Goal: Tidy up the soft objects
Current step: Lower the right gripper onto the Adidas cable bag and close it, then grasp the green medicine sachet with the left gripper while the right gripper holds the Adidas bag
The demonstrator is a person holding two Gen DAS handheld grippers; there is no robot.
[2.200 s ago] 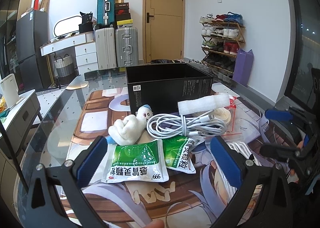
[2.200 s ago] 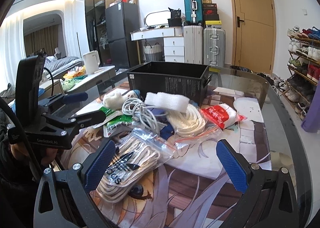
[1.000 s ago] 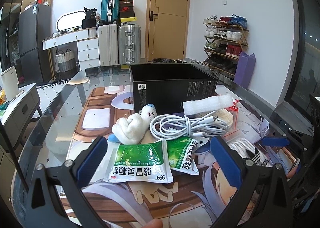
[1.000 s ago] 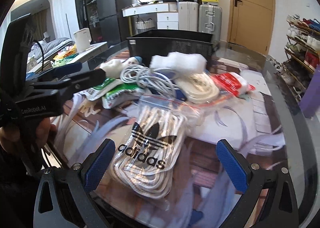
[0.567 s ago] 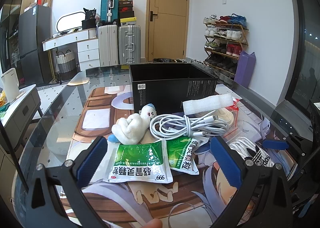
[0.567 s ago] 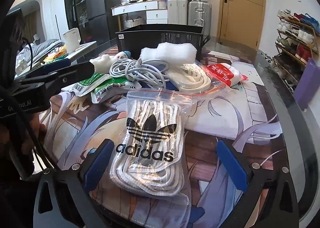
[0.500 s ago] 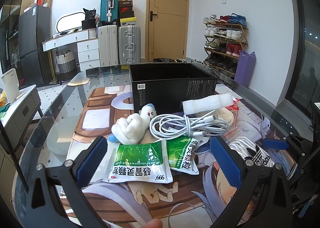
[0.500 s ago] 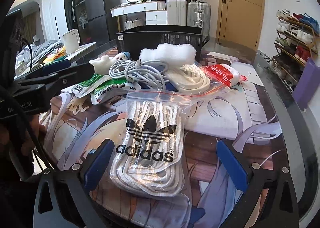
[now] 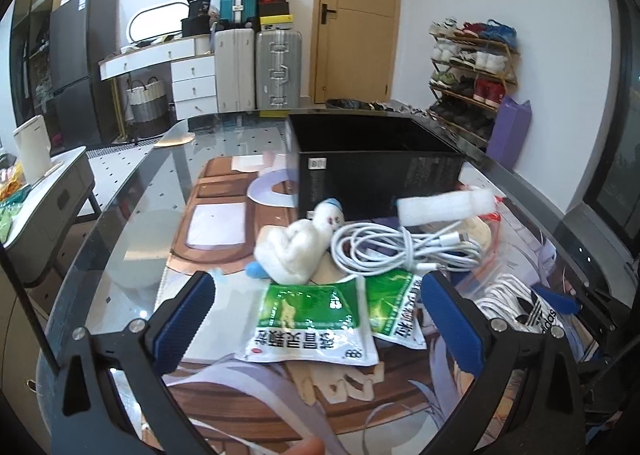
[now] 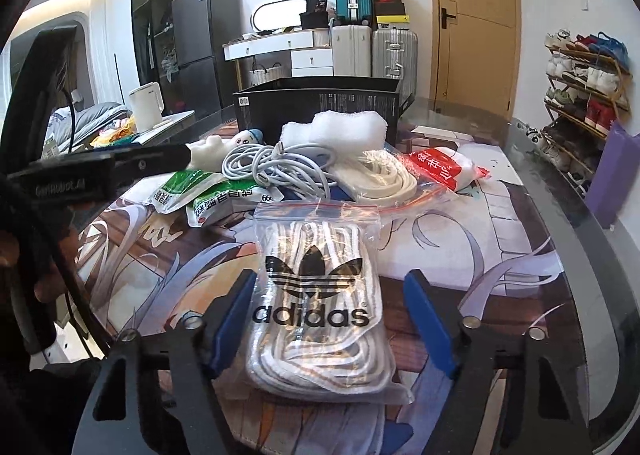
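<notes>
Right tool (image 10: 330, 319): blue-padded fingers partly closed in, straddling the lower half of the clear zip bag of white laces with the black adidas logo (image 10: 320, 295); left pad sits against the bag's edge, right pad just beside it, contact there not clear, so not gripping. Bag lies flat on the worktop (image 10: 500, 255), long axis running away from the right wrist camera, red zip seal at the far end toward the open black rectangular box (image 10: 320, 107). Left tool (image 9: 320, 315): fingers spread wide, holding nothing, hovering over the near pair of green-and-white foil sachets (image 9: 312, 323), which lie flat with print facing up. Behind the sachets: white plush toy with a blue cap (image 9: 296, 251), touching a coiled white charging cable (image 9: 404, 251); a white foam roll (image 9: 444, 205) lies crosswise on top of the pile, just in front of the box. In the right wrist view a coil of flat white cord in a clear bag (image 10: 380, 177) sits beside a red-and-white packet (image 10: 442, 167), both between the adidas bag and the box.
</notes>
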